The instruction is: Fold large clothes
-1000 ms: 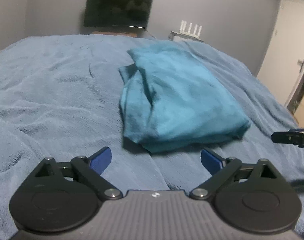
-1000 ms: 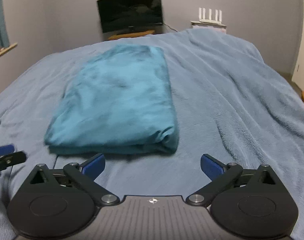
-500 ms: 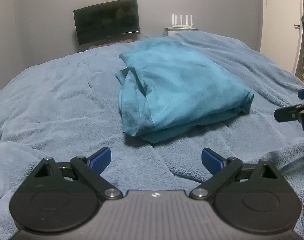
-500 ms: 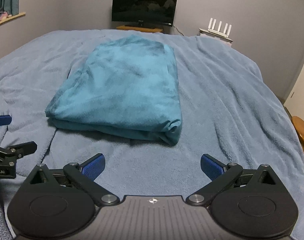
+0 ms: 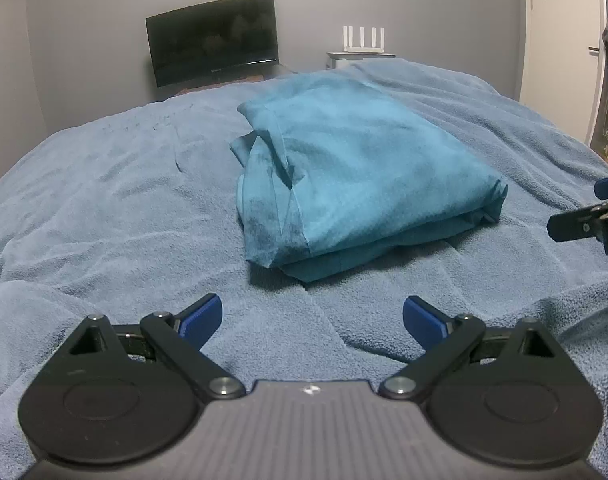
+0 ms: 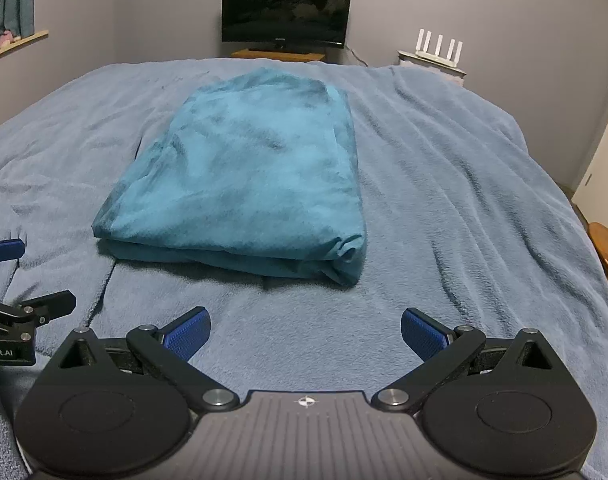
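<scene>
Folded teal soft-cloth garment (image 6: 240,184) lying flat on fleecy pale-blue blanket (image 6: 464,200), ahead of both sets of jaws, untouched.

Judged light, limp, prone to sliding between layers; best pinched at near stacked corners. Long axis running away from right gripper (image 6: 306,334), spread wide, empty; likewise left gripper (image 5: 312,320).

The left gripper (image 5: 312,318) hangs low over the blue blanket (image 5: 104,208), its blue-padded fingers (image 5: 200,316) spread wide with only blanket between them. Ahead of the fingertips, apart from them, lies the folded teal cloth (image 5: 360,184), layered edges facing the fingers. Off to the right of the fingers, the right gripper (image 5: 584,216) reaches in from the frame edge, near the cloth's right corner.
</scene>
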Tool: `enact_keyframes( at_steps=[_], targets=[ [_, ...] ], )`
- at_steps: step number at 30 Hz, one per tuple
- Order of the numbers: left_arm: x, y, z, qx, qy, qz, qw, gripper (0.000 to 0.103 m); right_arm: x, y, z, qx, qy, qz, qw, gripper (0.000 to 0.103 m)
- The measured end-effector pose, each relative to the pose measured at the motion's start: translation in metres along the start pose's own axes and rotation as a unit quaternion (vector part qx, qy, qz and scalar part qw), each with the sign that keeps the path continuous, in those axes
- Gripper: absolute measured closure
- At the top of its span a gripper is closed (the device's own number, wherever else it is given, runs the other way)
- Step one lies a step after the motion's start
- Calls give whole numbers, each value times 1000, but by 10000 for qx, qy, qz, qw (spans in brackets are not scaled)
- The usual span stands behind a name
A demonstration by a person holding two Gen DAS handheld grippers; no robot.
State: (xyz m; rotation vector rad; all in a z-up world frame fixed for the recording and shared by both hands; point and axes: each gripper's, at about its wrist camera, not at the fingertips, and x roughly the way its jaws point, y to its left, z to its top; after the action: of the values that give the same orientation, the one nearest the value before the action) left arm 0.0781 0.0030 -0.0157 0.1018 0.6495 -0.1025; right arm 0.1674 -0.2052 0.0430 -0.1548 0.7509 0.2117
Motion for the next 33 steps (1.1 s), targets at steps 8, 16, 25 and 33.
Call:
enact_keyframes(
  at_steps=[8,16,25,33],
  targets=[
    [4,0,0,-4,51,-18,10000,6,3,-1,0,23,53,48,10000,0],
    [4,0,0,-3,57,-20,10000,6,4,-1,0,14,75,69,9999,0],
    [5,-1,-1,38,62,-40,10000,6,4,-1,0,14,78,66,9999,0],
    [5,-2,-2,111,75,-64,9999,6,3,0,0,20,77,62,9999,0]
  ],
)
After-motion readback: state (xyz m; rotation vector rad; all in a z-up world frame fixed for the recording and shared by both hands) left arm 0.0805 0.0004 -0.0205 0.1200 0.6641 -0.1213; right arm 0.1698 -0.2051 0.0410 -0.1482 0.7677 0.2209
